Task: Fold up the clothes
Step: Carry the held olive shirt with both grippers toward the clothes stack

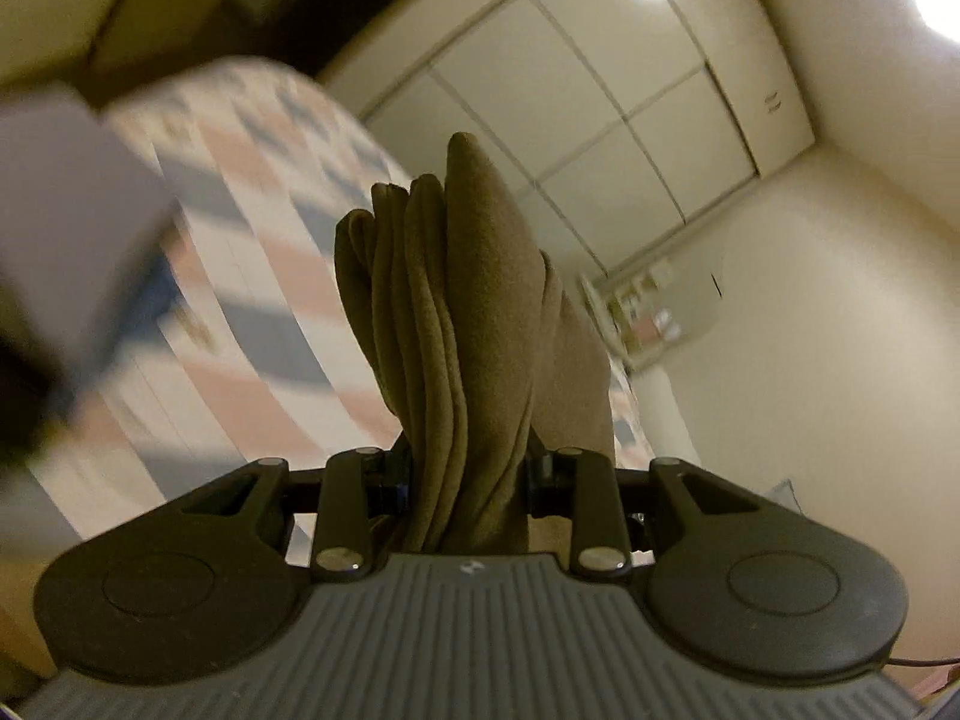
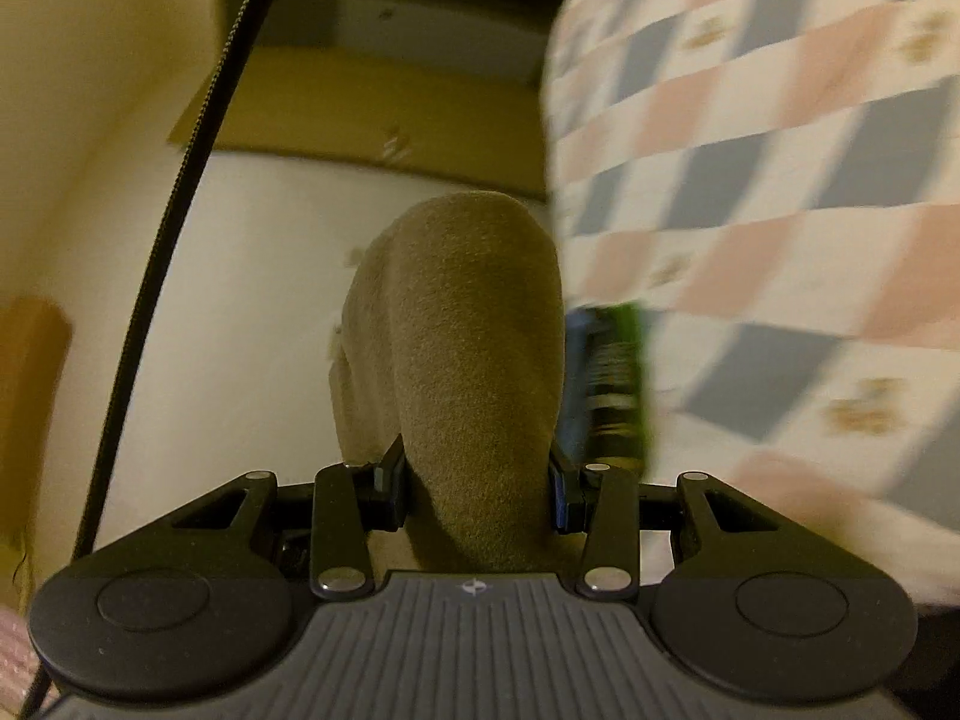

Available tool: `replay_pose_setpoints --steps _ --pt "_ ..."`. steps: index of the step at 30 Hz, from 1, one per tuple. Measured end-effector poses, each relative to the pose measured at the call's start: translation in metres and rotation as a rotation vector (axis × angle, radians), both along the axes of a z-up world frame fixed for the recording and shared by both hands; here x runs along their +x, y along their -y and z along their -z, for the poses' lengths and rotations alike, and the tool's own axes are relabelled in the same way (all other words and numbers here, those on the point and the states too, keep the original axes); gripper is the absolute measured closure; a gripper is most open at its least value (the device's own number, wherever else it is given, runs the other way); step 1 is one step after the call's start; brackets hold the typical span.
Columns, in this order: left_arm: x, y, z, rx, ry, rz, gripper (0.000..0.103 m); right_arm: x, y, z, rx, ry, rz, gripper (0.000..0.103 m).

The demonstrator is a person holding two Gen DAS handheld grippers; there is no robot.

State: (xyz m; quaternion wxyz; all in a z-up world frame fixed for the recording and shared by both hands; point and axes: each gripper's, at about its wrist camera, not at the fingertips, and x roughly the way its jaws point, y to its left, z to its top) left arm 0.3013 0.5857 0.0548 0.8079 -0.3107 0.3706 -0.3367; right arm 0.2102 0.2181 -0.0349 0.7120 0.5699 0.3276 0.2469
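Observation:
A brown fleece garment [image 1: 462,300] is bunched in several folds between the fingers of my left gripper [image 1: 468,474], which is shut on it and holds it up in the air. The same brown garment [image 2: 468,348] bulges out of my right gripper [image 2: 477,492], which is shut on another part of it. The fingertips of both grippers are hidden by the cloth. The rest of the garment is out of view.
A bed with a pink, blue and white checked cover [image 1: 252,276] lies to the left in the left wrist view and to the right in the right wrist view [image 2: 780,192]. White wardrobe doors [image 1: 600,96] and a wall [image 2: 252,276] stand behind. A black cable [image 2: 162,228] hangs at the left.

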Motion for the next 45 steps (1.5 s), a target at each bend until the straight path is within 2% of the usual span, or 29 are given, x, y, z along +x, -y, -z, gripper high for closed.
replay_pose_setpoints --steps 3,7,10,13,19,24,27,31,35,39,41,43,45 --pt "0.045 -0.066 -0.026 0.037 0.02 -0.021 0.077 0.046 -0.063 -0.02 0.025 0.047 -0.026 0.062" --pt "0.109 -0.133 -0.051 0.073 0.033 -0.003 0.077 0.111 -0.147 -0.033 0.077 0.035 -0.033 0.062" --pt "0.155 -0.16 -0.052 0.087 0.019 0.022 0.077 0.15 -0.193 -0.042 0.069 0.032 -0.01 0.062" --pt "0.191 -0.173 -0.038 0.092 -0.011 0.041 0.077 0.185 -0.231 -0.049 0.055 0.021 0.015 0.062" --pt "0.241 -0.177 0.027 0.086 -0.163 0.085 0.077 0.217 -0.253 -0.028 -0.009 -0.111 0.059 0.061" --pt "0.248 -0.178 0.063 0.104 -0.217 0.121 0.077 0.222 -0.259 0.005 -0.063 -0.218 0.1 0.061" --pt "0.256 -0.176 0.083 0.089 -0.239 0.128 0.076 0.222 -0.257 0.018 -0.084 -0.245 0.106 0.061" --pt "0.264 -0.173 0.115 0.087 -0.279 0.113 0.076 0.237 -0.256 0.029 -0.191 -0.222 0.107 0.06" --pt "0.263 -0.179 0.114 0.078 -0.24 0.109 0.076 0.245 -0.256 0.046 -0.219 -0.224 0.105 0.059" --pt "0.257 -0.183 0.1 0.098 -0.178 0.116 0.075 0.25 -0.261 0.041 -0.24 -0.169 0.1 0.058" --pt "0.259 -0.182 0.11 0.127 -0.228 0.119 0.072 0.25 -0.264 0.035 -0.255 -0.131 0.094 0.058" --pt "0.26 -0.18 0.119 0.144 -0.258 0.12 0.064 0.253 -0.265 0.04 -0.268 -0.156 0.09 0.054" --pt "0.259 -0.179 0.12 0.162 -0.258 0.119 0.062 0.251 -0.265 0.042 -0.295 -0.178 0.093 0.054"
